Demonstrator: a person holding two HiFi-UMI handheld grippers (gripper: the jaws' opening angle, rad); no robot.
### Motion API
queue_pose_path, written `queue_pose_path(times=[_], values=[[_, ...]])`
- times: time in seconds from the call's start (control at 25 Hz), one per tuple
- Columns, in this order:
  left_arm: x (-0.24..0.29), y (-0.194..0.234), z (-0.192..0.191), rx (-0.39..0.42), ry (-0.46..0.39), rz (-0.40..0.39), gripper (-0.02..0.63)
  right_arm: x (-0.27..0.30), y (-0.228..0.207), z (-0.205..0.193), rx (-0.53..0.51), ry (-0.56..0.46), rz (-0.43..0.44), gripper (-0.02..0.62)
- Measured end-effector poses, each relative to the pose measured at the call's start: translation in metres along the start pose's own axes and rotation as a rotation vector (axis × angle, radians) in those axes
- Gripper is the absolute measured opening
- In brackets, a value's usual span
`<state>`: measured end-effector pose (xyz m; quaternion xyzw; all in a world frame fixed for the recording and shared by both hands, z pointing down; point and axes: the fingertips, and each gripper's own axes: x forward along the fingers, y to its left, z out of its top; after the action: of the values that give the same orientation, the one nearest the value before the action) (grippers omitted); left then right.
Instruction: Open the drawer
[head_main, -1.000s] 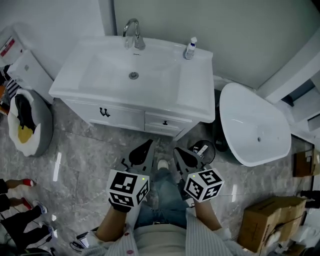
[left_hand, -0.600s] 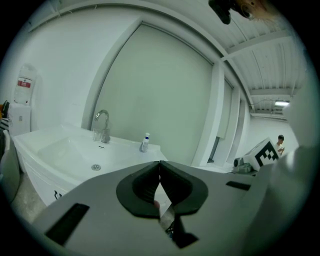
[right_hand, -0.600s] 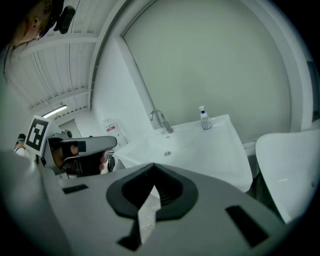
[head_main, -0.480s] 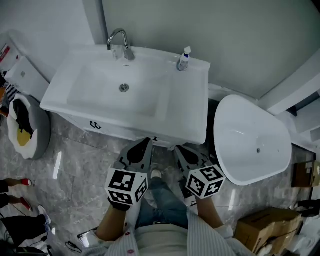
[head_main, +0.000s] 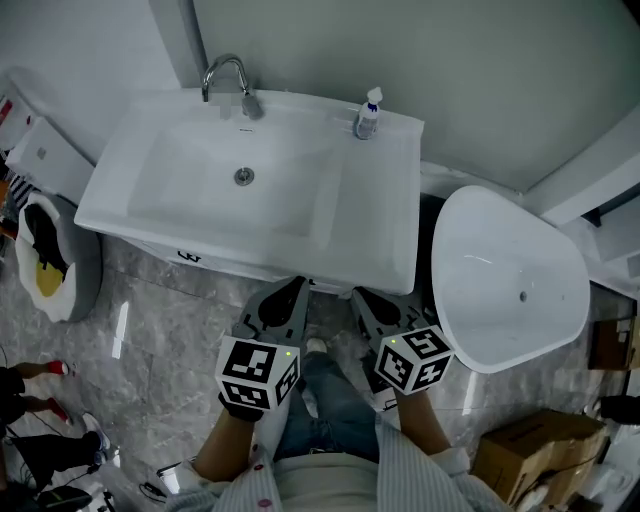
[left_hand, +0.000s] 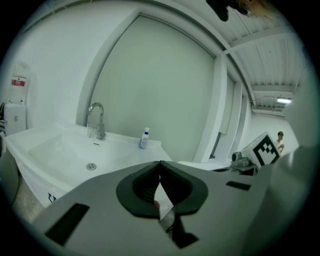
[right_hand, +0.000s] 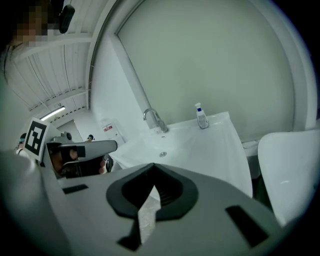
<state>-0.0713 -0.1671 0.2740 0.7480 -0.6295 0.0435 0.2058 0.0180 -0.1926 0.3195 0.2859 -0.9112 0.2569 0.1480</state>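
Observation:
A white sink vanity stands in front of me, with a chrome faucet and a small bottle on top. Its drawer fronts are almost hidden under the counter's edge in the head view; only one dark handle shows. That handle also shows low on the cabinet front in the left gripper view. My left gripper and right gripper are side by side just short of the counter's front edge. Both are shut with nothing between the jaws, as seen in the left gripper and right gripper views.
A white oval basin sits close on the vanity's right. A round bin with black and yellow contents stands on the left. A cardboard box lies at lower right. People's feet show at lower left on the marble floor.
Both grippers and the head view moved forward toward the vanity. The drawer fronts slid out of sight under the counter's edge. The jaws stayed shut.

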Motion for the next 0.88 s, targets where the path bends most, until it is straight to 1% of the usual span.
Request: queue_pose_path(times=[0.24,0.48,0.72,0.88], values=[[0.000,0.007,-0.012,0.008,0.038,-0.042,0.017,0.003,0.001,-0.014,0.042,-0.008,-0.045,0.009],[-0.001,0.012,-0.027,0.045,0.063,-0.073,0.017,0.008,0.004,-0.037,0.068,0.003,-0.083,0.009],[0.000,0.015,-0.056,0.050,0.096,-0.110,0.017,0.015,0.005,-0.063,0.089,0.012,-0.112,0.009],[0.006,0.017,-0.082,0.064,0.121,-0.136,0.017,0.019,0.000,-0.082,0.100,0.012,-0.143,0.009]])
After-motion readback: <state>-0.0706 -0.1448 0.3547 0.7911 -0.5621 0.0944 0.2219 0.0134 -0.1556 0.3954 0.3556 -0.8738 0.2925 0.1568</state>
